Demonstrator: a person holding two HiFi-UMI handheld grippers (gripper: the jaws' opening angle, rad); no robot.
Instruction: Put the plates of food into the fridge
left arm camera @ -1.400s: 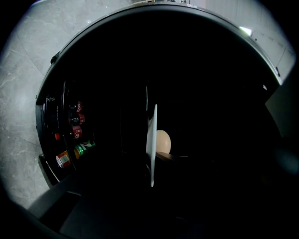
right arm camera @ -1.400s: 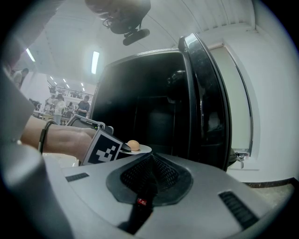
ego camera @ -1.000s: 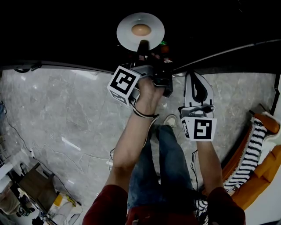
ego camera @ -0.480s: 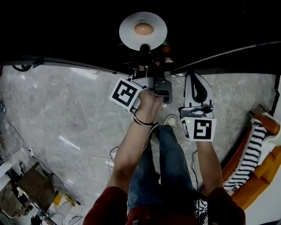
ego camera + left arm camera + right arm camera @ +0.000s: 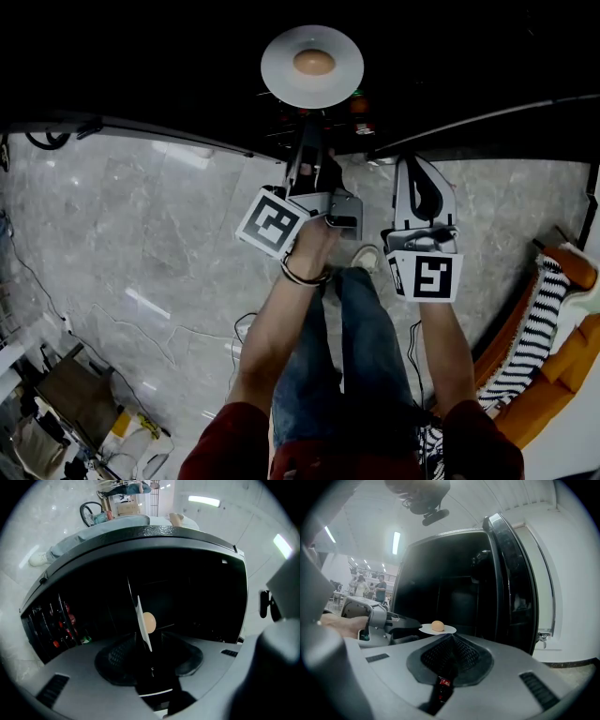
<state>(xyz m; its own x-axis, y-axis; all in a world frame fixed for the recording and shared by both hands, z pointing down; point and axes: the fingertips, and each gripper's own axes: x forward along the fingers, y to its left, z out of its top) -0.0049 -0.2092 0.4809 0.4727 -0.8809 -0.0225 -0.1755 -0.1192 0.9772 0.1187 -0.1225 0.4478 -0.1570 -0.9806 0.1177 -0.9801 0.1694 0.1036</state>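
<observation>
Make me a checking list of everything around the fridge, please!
Surface: grey marbled floor; no table seen.
Job's things: white plate with a round bun-like food, inside the dark open fridge; too dark to tell what it rests on.
Clutter: boxes and bags on the floor at lower left.
Grippers: left gripper open, its jaws have just been opening, with the plate's rim between them but not pressed; right gripper shut, empty.
Cables: thin black cable across the floor.
Surroundings: orange seat with a striped cloth; people far off.
</observation>
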